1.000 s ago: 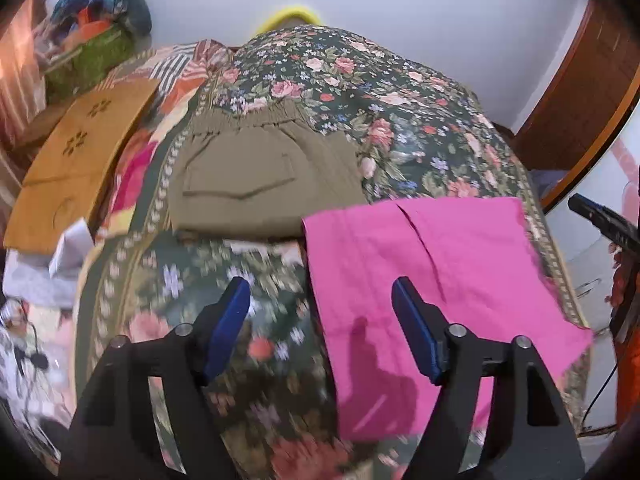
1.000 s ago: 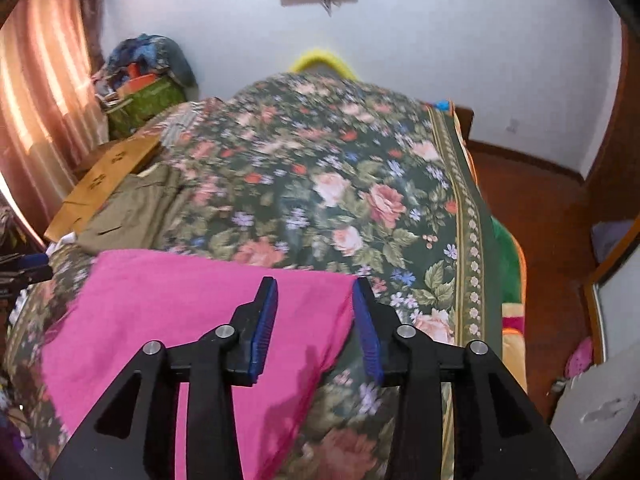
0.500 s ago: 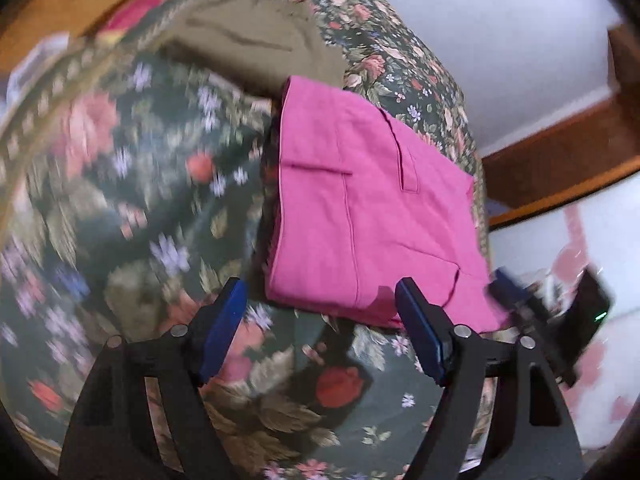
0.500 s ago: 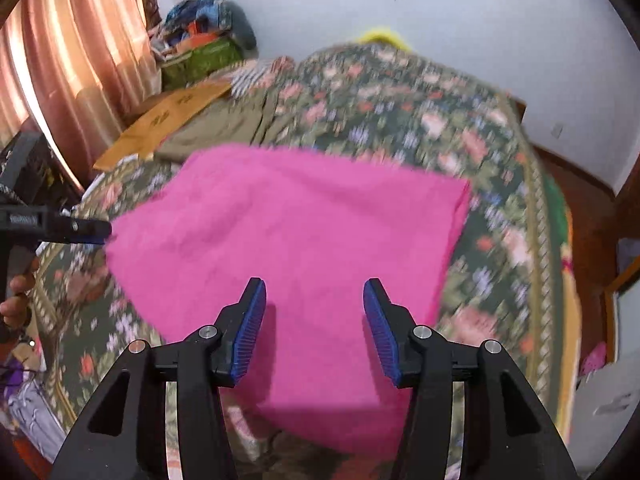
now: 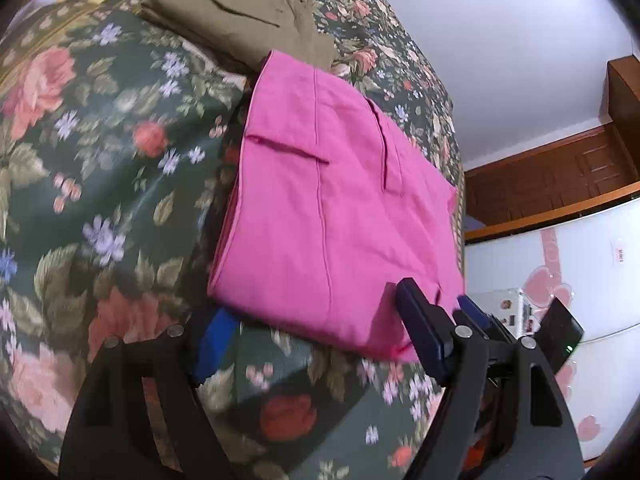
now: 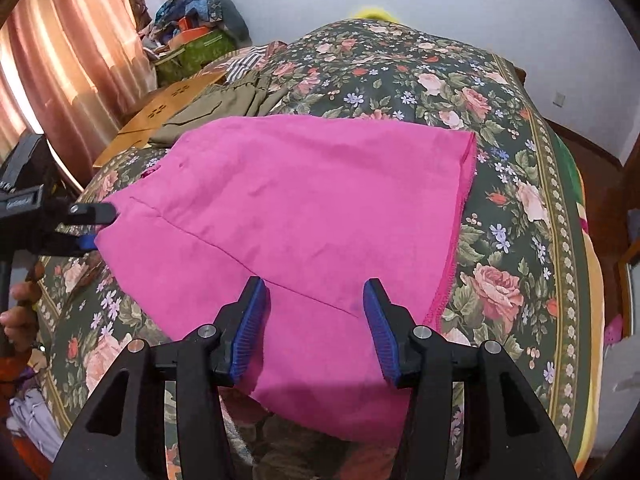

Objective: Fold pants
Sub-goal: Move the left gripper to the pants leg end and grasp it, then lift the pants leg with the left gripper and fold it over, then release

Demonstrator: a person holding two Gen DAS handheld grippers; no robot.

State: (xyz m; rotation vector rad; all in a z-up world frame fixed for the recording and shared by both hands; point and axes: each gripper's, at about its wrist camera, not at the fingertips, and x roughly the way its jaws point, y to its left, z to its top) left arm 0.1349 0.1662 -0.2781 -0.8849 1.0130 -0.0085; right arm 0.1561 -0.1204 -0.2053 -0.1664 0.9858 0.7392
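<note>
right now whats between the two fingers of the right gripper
In the right wrist view, the right gripper stands open over the pink pants: only the pink cloth with its seam line lies between the fingers, which do not pinch it.

olive pants (image 5: 240,12) block far side, bedspread (image 6: 500,208) rt free

Home bedroom.
Bed with floral bedspread (image 6: 500,128), pink curtains (image 6: 68,64), wooden door (image 5: 560,184), clothes pile (image 6: 196,12) in corner.
</note>
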